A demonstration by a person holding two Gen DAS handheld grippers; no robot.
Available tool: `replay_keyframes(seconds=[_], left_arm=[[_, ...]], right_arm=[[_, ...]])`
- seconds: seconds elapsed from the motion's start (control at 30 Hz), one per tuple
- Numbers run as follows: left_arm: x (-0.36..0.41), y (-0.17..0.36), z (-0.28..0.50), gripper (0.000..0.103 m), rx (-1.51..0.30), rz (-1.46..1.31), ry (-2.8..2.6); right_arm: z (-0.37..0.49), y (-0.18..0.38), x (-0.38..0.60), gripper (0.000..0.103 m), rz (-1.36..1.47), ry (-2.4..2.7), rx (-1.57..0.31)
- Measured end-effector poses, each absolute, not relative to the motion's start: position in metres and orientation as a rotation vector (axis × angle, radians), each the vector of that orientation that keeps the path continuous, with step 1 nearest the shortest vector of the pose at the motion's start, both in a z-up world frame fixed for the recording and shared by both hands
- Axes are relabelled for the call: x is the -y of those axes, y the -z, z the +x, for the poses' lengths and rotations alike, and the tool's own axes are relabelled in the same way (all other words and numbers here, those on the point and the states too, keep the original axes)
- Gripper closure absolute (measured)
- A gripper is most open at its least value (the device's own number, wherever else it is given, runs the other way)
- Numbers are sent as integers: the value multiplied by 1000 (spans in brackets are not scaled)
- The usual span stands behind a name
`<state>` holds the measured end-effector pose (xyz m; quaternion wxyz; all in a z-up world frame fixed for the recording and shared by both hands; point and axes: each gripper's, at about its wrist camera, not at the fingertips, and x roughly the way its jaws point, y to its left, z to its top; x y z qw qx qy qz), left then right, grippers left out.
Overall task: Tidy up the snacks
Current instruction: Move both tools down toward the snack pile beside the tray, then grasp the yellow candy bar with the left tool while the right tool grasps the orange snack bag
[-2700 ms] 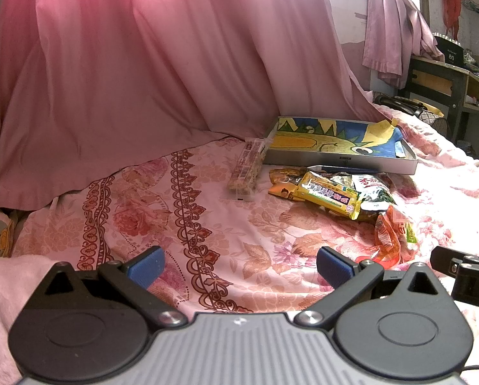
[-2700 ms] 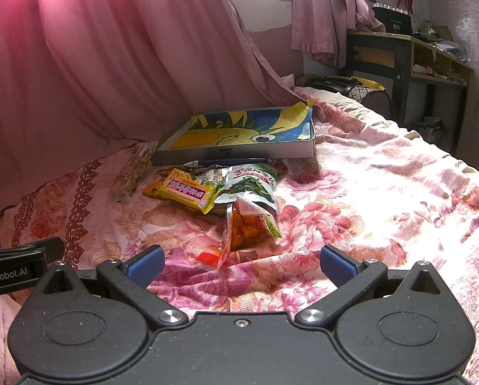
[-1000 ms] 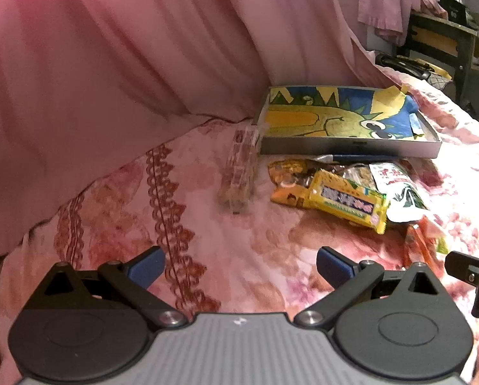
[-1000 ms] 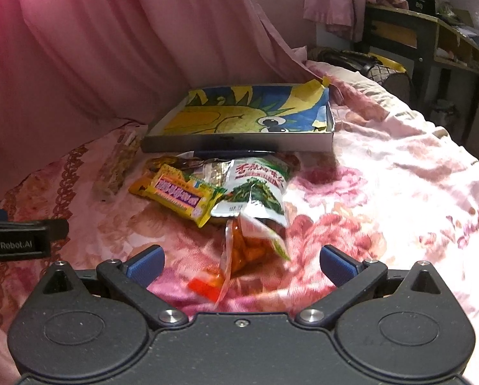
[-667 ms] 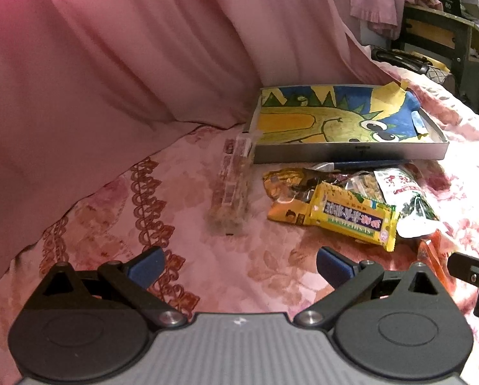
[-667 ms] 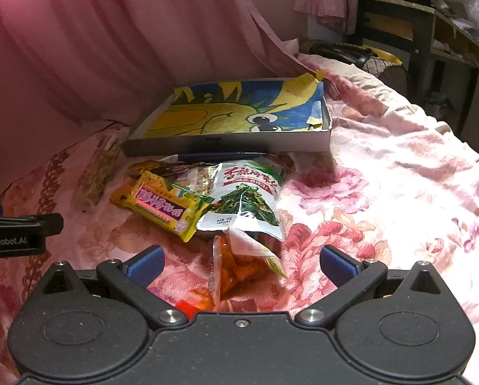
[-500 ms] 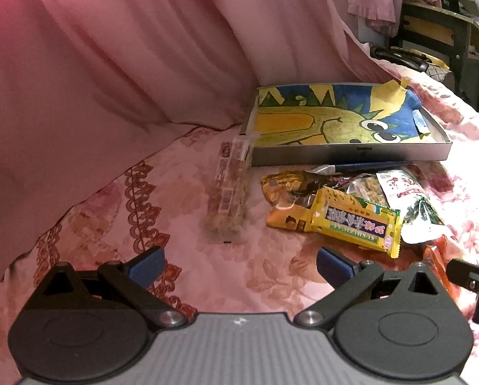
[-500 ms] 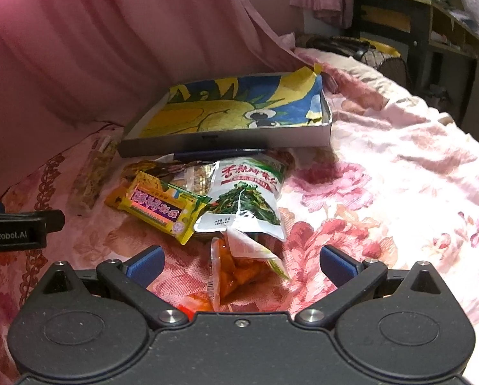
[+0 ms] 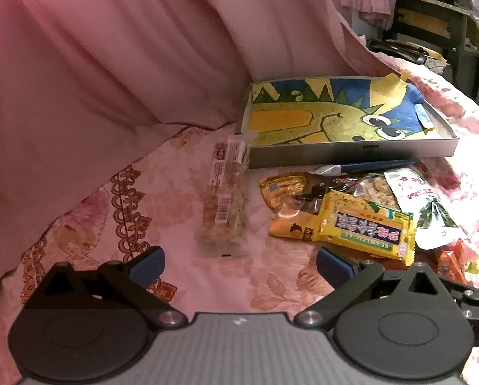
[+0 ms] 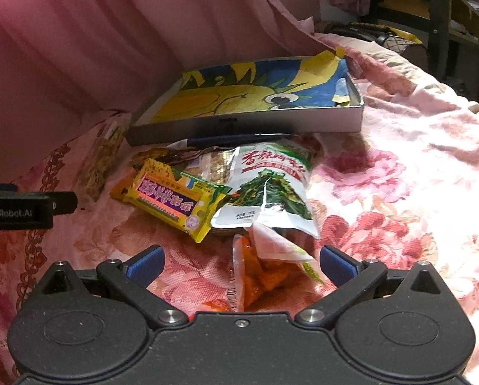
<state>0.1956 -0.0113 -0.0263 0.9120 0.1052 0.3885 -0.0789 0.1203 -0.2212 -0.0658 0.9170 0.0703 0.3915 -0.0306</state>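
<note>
Floral bedspread (image 10: 399,166) is soft; right tool (image 10: 241,261), spread wide and empty, could crush the orange snack bag (image 10: 261,276).

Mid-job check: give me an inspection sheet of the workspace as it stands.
Surface: flowered bedspread, rumpled.
Job's things: tray with cartoon lining, no snacks inside; yellow packet, green-leaf pouch and orange bag piled in front of it; clear long packet lies apart.
Clutter: blue-handled tool beside the tray's front wall.
Grippers: left gripper open, empty; right gripper open around the orange bag.
Cables: nothing seen.
Surroundings: pink curtain, desk.
</note>
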Motion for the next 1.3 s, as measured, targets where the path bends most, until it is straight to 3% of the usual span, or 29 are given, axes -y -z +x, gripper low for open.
replay_keyframes(seconds=[0.57, 0.87, 1.07, 1.3], left_arm=[[37, 49, 223, 0, -878, 52, 431], [38, 65, 253, 1, -1002, -287, 399], [49, 72, 271, 1, -1083, -425, 304], [60, 87, 280, 10, -1161, -416, 212]], right_arm=[[123, 79, 229, 1, 218, 127, -849], [123, 84, 229, 3, 232, 151, -864], [121, 85, 227, 9, 213, 182, -848], [119, 86, 225, 12, 194, 193, -851]])
